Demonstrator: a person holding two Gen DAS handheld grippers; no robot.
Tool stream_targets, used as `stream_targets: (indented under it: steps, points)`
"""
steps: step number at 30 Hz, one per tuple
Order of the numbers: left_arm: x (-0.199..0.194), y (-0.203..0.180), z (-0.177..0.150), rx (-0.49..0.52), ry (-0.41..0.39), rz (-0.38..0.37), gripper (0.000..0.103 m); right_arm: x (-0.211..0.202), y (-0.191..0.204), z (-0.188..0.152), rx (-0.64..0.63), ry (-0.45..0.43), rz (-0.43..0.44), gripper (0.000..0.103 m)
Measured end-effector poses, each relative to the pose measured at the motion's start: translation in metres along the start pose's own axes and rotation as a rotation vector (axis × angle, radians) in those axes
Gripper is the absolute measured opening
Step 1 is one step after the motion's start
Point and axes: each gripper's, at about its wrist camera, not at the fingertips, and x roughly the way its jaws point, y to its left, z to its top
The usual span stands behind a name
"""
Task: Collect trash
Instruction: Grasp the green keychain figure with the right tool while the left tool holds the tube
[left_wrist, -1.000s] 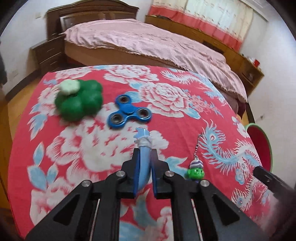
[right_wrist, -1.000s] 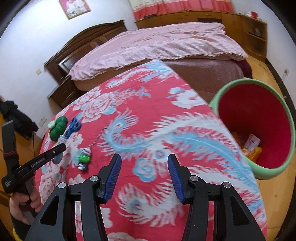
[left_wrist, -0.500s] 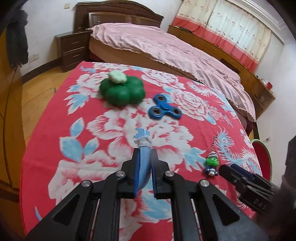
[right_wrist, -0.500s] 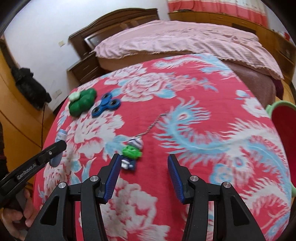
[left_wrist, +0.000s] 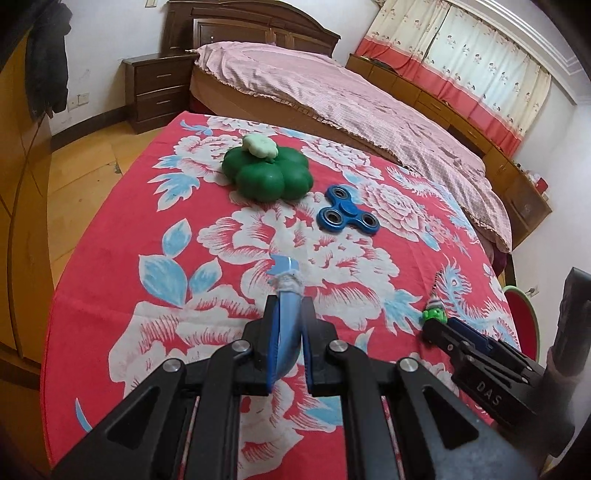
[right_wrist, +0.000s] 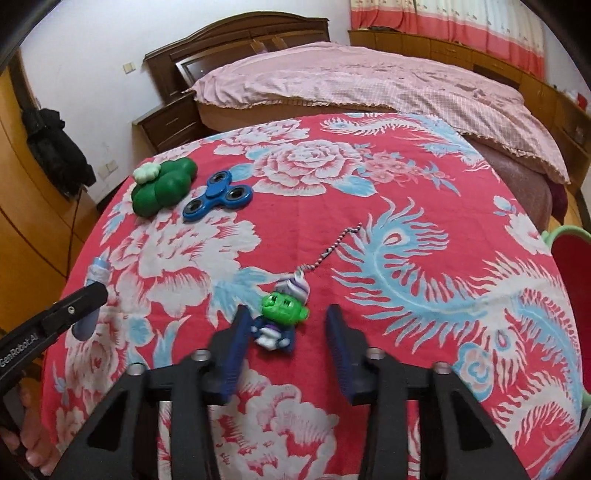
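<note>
A small toy keychain figure (right_wrist: 279, 320) with a green head, striped cap and bead chain lies on a red floral tablecloth (right_wrist: 406, 192), between the jaws of the right gripper (right_wrist: 286, 345). Those jaws have just been closing; the left pad sits right at the figure's side, the right pad stands clear of it, and actual contact cannot be confirmed. In the left wrist view the figure (left_wrist: 434, 313) is mostly hidden behind the right gripper's tip. The left gripper (left_wrist: 287, 334) is clamped narrowly on a light blue tube-like item (left_wrist: 285, 295) with a crumpled whitish band; its lower end is hidden between the pads and what it is cannot be made out. Farther across the cloth lie a blue fidget spinner (right_wrist: 218, 196) and a green flower-shaped object (right_wrist: 164, 184) with a pale top. A green-rimmed red bin (right_wrist: 570, 266) is cut off at the right edge. Fingers of a hand (right_wrist: 31, 439) show at the lower left corner. A bed (right_wrist: 369, 81) stands behind.
</note>
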Motion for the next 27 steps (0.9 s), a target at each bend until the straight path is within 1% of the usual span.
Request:
stream_targets:
  steps: [2,4,6,17,27]
  points:
    - [-0.001,-0.001,-0.001,0.004,0.000,-0.001,0.010,0.000,-0.002,0.000,0.007,0.005,0.009,0.023]
    - [-0.004,-0.004,-0.002,0.008,-0.002,-0.003,0.010,-0.001,-0.004,-0.001,0.011,0.012,0.026,0.022]
    - [-0.007,-0.008,-0.002,0.013,-0.006,-0.006,0.010,-0.005,-0.006,0.000,0.020,0.011,0.040,0.018]
    - [-0.018,-0.026,-0.004,0.039,-0.014,-0.022,0.010,-0.038,-0.025,-0.001,0.059,-0.050,0.064,0.016]
    - [-0.030,-0.044,-0.008,0.062,-0.023,-0.044,0.010,-0.074,-0.051,-0.010,0.119,-0.109,0.070,0.016]
